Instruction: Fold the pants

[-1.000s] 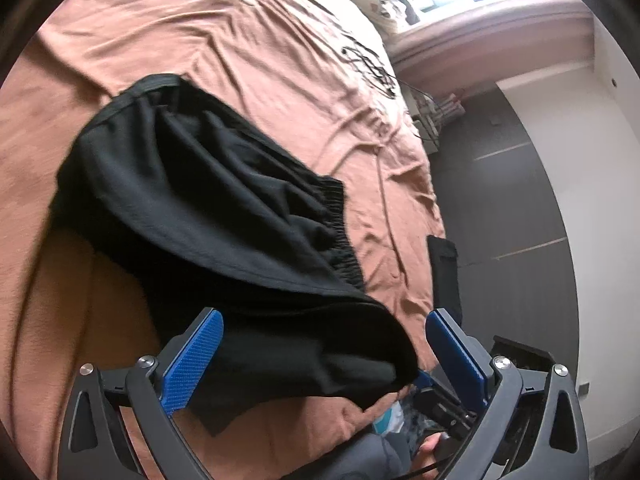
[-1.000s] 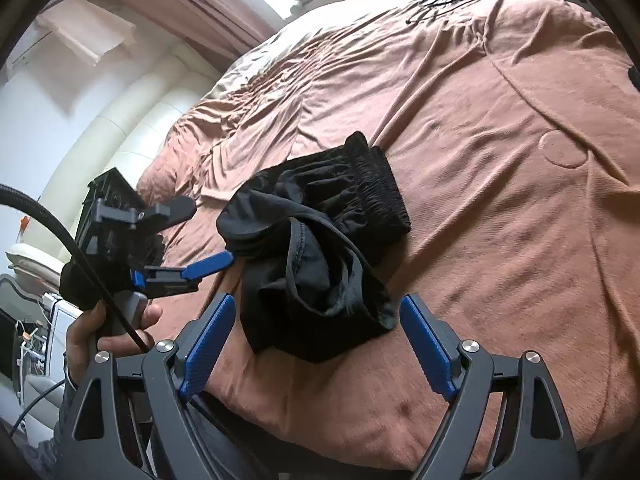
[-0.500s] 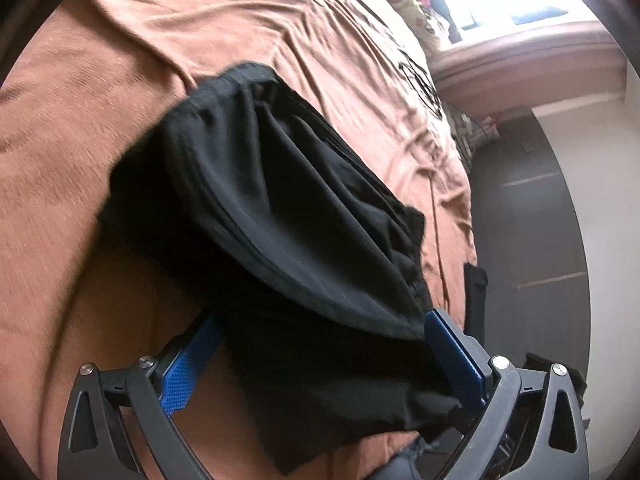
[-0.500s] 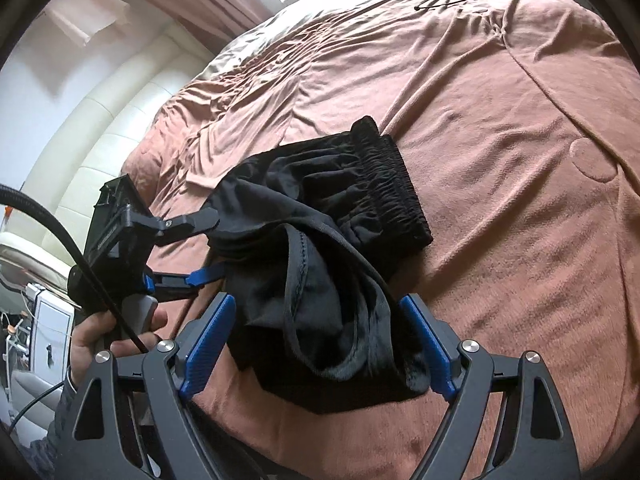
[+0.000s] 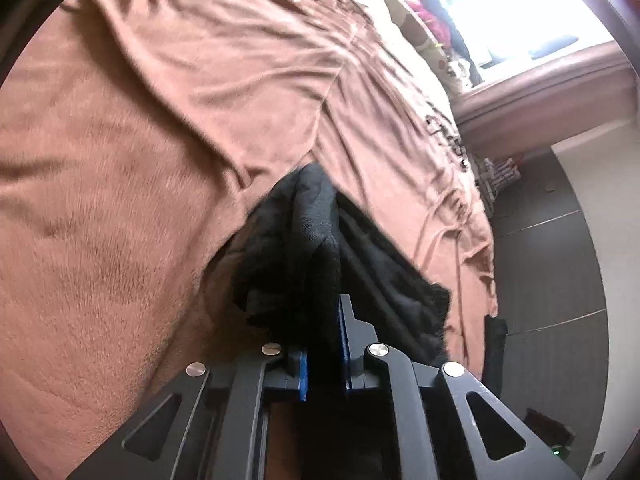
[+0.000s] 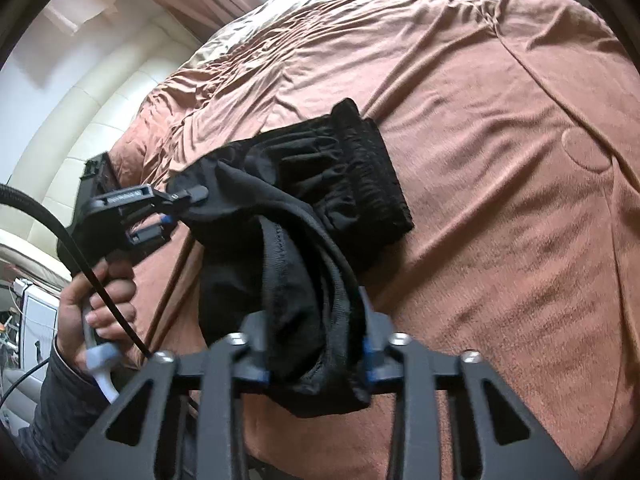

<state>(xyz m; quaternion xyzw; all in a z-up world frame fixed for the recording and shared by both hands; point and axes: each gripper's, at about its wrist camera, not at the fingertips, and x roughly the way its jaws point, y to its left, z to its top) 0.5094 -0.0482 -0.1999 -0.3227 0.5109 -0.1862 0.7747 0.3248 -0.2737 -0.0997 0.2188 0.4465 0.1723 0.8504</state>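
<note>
The black pants (image 6: 320, 200) lie bunched on the brown bed cover, with the elastic waistband (image 6: 372, 176) toward the far right. My left gripper (image 5: 322, 344) is shut on a thick fold of the black pants (image 5: 320, 240); it also shows in the right wrist view (image 6: 188, 196), clamped on the pants' left edge. My right gripper (image 6: 316, 344) is shut on the near bunched edge of the pants, with cloth filling the gap between its blue pads.
The brown bed cover (image 6: 500, 140) spreads wide to the right and far side, wrinkled. A cream padded headboard (image 6: 92, 112) stands at the left. The bed's edge and dark floor (image 5: 552, 280) lie at the right of the left wrist view. A black cable (image 6: 80, 248) trails from the left gripper.
Both grippers were open around the pants and have closed on the cloth. The left gripper has moved in on the pants' edge; the right has moved onto the near fold.
</note>
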